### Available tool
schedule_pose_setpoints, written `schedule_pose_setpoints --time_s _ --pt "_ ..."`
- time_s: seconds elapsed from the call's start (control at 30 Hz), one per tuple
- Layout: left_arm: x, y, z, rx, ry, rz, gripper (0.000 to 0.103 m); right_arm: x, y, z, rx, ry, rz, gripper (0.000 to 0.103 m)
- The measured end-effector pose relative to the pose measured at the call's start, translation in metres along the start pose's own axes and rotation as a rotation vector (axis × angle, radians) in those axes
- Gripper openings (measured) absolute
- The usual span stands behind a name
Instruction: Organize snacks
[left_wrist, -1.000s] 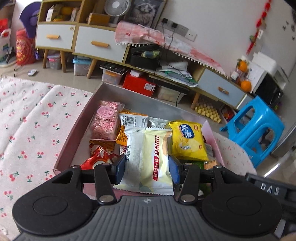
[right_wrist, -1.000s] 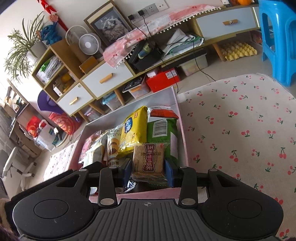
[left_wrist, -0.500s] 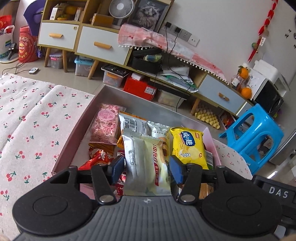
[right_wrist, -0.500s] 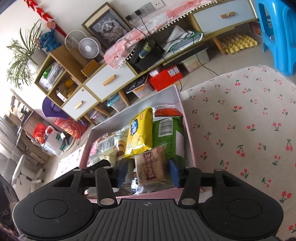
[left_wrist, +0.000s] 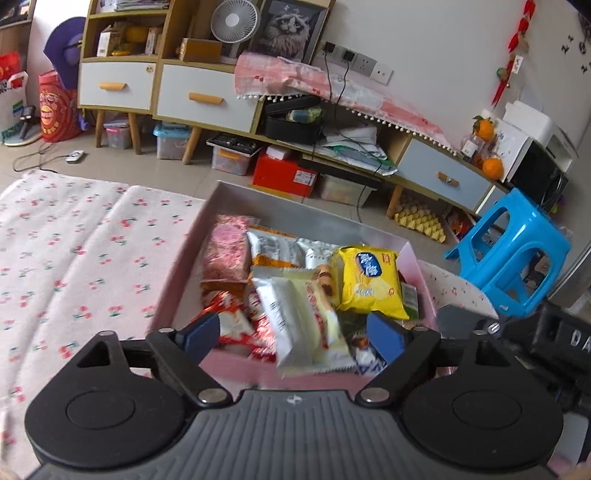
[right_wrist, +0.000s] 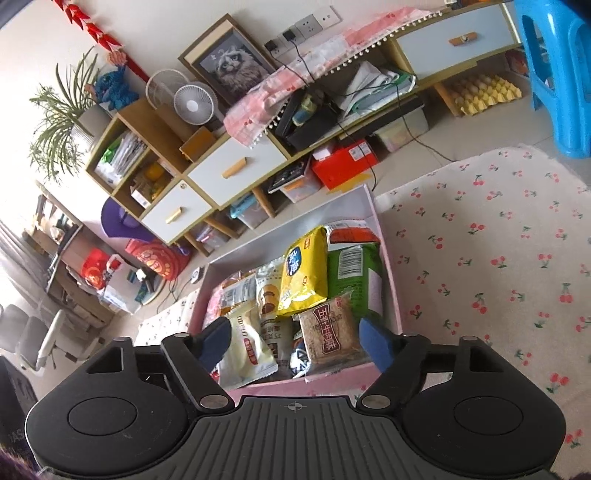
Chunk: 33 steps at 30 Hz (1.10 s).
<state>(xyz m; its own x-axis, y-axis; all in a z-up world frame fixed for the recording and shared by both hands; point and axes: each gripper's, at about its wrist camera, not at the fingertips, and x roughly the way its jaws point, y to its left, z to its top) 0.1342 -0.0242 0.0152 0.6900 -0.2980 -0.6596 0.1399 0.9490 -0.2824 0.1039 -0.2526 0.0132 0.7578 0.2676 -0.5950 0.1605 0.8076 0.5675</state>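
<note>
A pink box (left_wrist: 177, 273) on the cherry-print cloth holds several snack packs. My left gripper (left_wrist: 293, 332) hovers over its near edge, jaws opening wide. A white and yellow pack (left_wrist: 306, 321) lies loose between them, touching neither pad. Behind it sit a yellow chip bag (left_wrist: 367, 282) and a pink packet (left_wrist: 225, 247). My right gripper (right_wrist: 295, 341) hangs over the same box (right_wrist: 388, 258), jaws also opening. A brown biscuit pack (right_wrist: 328, 332) rests free between its pads, with the yellow bag (right_wrist: 304, 273) and a green pack (right_wrist: 354, 273) beyond.
The cherry-print cloth (left_wrist: 74, 258) spreads on both sides of the box. A blue plastic stool (left_wrist: 517, 258) stands to the right. A low cabinet with drawers (left_wrist: 207, 99), a red carton (left_wrist: 284, 173) and storage bins line the far wall.
Both grippers have gone from shut on a pack to wide open. The white and yellow pack and the brown biscuit pack now lie in the box. Both grippers have risen slightly.
</note>
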Motion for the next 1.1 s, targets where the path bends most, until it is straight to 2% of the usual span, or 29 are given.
schedule_pose_setpoints --time_s 0.1,0.27,0.37,0.57,0.67,0.77,0.87,1.1 --pt "-0.014 0.003 -0.002 0.002 0.028 0.029 0.099 -0.015 0.004 -0.001 -0.014 -0.003 -0.055 0.086" --pt "-0.043 0.011 -0.012 -0.001 0.067 0.063 0.102 -0.038 0.021 -0.012 -0.122 0.017 -0.198 0.093" --pt "-0.058 0.017 -0.019 0.001 0.094 0.075 0.103 -0.052 0.032 -0.024 -0.172 0.034 -0.238 0.094" --pt "-0.082 0.026 -0.038 0.023 0.127 0.112 0.103 -0.069 0.051 -0.055 -0.226 0.105 -0.287 0.098" --pt "-0.085 0.024 -0.049 0.063 0.152 0.155 0.103 -0.073 0.057 -0.075 -0.3 0.121 -0.302 0.098" --pt "-0.082 0.025 -0.055 0.06 0.179 0.177 0.103 -0.073 0.052 -0.093 -0.333 0.128 -0.322 0.098" --pt "-0.081 0.023 -0.059 0.062 0.191 0.157 0.103 -0.069 0.049 -0.101 -0.348 0.151 -0.343 0.098" --pt "-0.08 0.03 -0.072 0.069 0.197 0.203 0.103 -0.063 0.044 -0.111 -0.388 0.157 -0.366 0.098"
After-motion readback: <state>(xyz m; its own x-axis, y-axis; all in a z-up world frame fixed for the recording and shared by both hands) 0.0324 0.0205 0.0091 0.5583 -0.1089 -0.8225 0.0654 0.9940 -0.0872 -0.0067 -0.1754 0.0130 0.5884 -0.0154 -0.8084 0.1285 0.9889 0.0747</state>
